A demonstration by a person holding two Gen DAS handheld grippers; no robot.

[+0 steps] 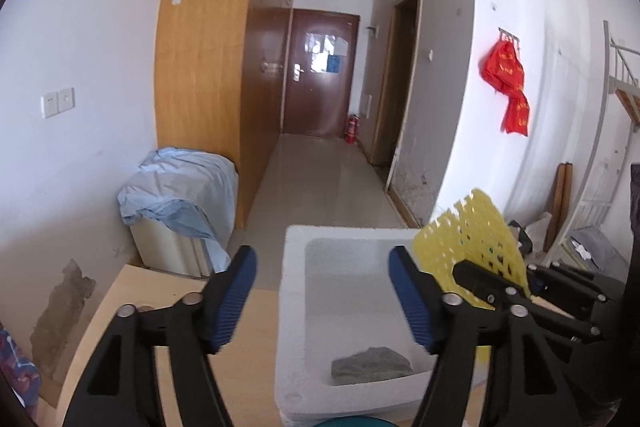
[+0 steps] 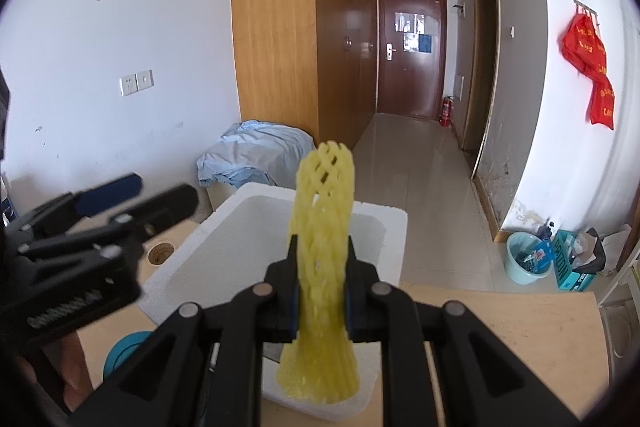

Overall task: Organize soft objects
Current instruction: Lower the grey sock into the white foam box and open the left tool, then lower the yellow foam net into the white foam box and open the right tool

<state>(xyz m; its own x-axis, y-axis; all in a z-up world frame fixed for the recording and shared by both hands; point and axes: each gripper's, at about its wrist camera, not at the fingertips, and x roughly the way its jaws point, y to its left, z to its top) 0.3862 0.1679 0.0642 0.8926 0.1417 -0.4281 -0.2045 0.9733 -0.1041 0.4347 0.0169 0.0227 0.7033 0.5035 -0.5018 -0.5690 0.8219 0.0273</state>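
Here the right gripper (image 2: 322, 267) squeezes a yellow foam net (image 2: 322, 247) between its two fingers. The net stands up tall, just above the near right part of the white foam box (image 1: 294, 307). The left gripper (image 1: 322, 295) is wide open and holds nothing. It hangs over the near left side of the box. A gray cloth (image 1: 370, 365) lies inside the box, at the near end. The box sits on a wooden table (image 2: 500, 311).
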